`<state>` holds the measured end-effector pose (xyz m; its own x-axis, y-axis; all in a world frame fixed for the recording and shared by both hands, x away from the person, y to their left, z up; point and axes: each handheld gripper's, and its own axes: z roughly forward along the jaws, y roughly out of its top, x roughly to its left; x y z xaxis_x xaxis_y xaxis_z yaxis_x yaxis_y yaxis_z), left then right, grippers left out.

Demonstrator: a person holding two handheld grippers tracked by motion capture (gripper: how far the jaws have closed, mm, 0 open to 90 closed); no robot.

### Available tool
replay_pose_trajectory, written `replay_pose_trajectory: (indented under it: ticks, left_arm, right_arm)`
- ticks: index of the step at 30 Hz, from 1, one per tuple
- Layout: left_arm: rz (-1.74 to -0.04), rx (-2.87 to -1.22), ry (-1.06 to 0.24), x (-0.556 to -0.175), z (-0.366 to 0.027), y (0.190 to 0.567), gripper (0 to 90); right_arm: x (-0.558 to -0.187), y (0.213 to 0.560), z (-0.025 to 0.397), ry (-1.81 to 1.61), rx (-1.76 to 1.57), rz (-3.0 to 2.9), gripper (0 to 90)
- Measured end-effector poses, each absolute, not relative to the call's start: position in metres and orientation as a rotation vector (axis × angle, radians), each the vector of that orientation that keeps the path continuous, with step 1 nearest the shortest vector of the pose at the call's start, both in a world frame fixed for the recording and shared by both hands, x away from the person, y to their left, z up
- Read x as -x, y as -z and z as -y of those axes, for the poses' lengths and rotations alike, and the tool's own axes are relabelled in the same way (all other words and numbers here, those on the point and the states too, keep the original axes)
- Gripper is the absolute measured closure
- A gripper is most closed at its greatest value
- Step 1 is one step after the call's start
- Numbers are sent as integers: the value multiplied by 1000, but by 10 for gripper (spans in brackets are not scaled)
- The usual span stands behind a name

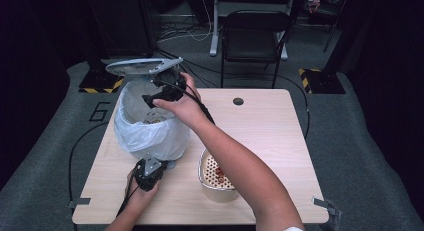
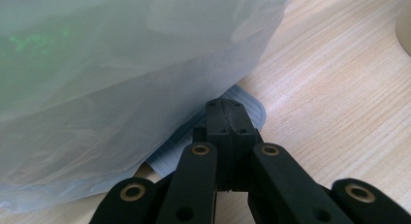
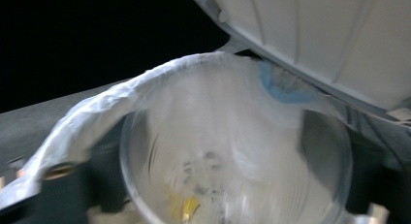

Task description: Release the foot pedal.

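A small pedal bin lined with a white bag [image 1: 145, 133] stands on the left of the table, its grey lid [image 1: 137, 66] raised. My right gripper [image 1: 159, 93] is over the bin's mouth, shut on a clear ribbed cup [image 3: 232, 151] tipped toward the inside. Yellow and dark scraps lie seen through the cup. The bag's rim [image 3: 121, 95] and the lid's underside [image 3: 329, 40] are close ahead. My left gripper [image 2: 228, 112] is shut, its tips resting on the bin's grey ribbed pedal [image 2: 254, 112] at the bin's near foot, beside the bag [image 2: 121, 78].
A beige round container [image 1: 218, 191] with a perforated insert and red bits stands near the table's front, under the right forearm. The wooden table [image 1: 270, 136] has a cable hole [image 1: 238, 101] at the back. A black chair [image 1: 255, 31] stands beyond.
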<state>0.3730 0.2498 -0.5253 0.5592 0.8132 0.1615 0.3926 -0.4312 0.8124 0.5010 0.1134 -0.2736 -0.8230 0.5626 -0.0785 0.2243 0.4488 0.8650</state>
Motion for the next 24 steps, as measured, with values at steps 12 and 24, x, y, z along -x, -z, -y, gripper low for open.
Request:
replay_pose_trajectory:
  ticks: [12,24]
  left_arm:
    - [-968,-2040,-711,-373,-250,525,900]
    - [-972,-2037,-706,-373,-250,525,900]
  right_arm:
    - [-491,269,-102,-1359,-651,-2360,115]
    - [-469,261,-41,-1338,-626,-2373,151]
